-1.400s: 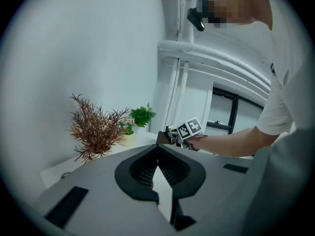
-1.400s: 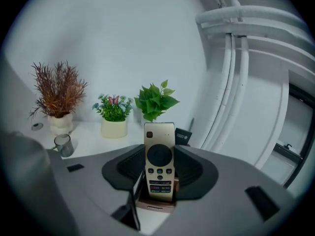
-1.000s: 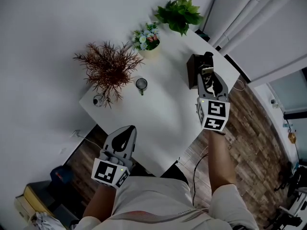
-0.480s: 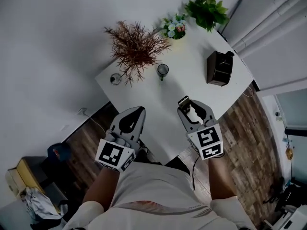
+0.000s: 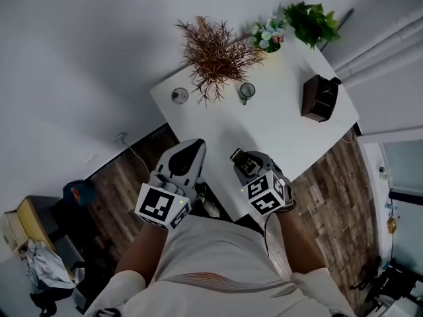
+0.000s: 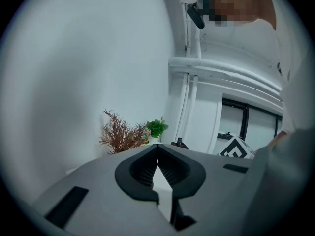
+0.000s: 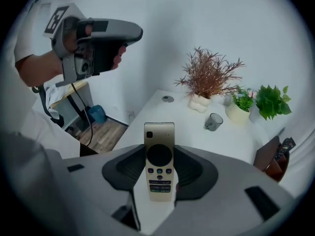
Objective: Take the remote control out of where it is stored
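A second ago the right tool [image 5: 246,166] was at the dark holder [image 5: 320,98] on the far right of the counter [image 5: 284,137]. Now it has been pulled back to the near edge, close to the body. The gold remote control [image 7: 159,157] is squeezed between its jaws, with its top end sticking out past the tips. So the remote control has been taken out of the holder, and the job looks almost done; maybe it only needs to be put down. The left tool [image 5: 192,150] is held just beside the right one, jaws pressed together, with nothing in them. The counter is white. A dry brown plant [image 5: 217,48], a little pot of flowers [image 5: 268,35], a green plant [image 5: 310,22] and a glass cup [image 5: 246,91] are set along its far side. A wooden floor [image 5: 330,177] is seen below, and white walls are all around.
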The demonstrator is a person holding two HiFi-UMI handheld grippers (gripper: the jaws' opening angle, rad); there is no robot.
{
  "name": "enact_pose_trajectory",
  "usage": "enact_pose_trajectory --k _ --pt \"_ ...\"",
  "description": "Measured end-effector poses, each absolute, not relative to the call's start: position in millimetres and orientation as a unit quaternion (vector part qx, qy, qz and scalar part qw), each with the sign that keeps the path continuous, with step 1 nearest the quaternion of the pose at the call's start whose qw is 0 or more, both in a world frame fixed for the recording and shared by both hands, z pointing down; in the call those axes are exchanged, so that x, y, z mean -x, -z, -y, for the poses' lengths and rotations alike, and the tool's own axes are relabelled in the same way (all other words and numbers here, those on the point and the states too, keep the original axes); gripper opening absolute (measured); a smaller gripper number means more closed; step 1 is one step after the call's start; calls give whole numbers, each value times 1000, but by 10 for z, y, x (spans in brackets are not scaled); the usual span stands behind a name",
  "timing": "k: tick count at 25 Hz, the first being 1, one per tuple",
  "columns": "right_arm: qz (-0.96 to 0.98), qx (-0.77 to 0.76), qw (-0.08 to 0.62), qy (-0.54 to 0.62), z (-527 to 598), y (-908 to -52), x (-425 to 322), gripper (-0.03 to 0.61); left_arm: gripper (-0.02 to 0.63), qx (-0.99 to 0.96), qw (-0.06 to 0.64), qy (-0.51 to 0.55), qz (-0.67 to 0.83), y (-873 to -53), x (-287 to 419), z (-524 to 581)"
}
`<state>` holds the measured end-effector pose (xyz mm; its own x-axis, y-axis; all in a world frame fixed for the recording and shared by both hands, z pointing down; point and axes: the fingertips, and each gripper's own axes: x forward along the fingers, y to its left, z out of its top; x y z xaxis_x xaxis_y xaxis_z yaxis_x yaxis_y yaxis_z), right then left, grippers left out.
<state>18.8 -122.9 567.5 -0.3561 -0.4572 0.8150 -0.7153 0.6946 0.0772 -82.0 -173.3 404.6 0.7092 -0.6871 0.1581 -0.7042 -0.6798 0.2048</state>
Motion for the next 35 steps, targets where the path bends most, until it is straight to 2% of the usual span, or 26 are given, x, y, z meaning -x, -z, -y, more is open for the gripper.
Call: enact_pose_trajectory --k 19,30,35 --pt "764 -252 564 -184 1200 -6533 207 184 8 -902 159 -28 400 -4221 1337 1790" --pt "760 -254 568 -184 1194 -6624 223 186 8 -899 186 -10 397 -4259 1408 1877" --pt "783 -277 524 -188 1263 -6482 265 204 8 -903 183 -10 389 -4211 1330 1875"
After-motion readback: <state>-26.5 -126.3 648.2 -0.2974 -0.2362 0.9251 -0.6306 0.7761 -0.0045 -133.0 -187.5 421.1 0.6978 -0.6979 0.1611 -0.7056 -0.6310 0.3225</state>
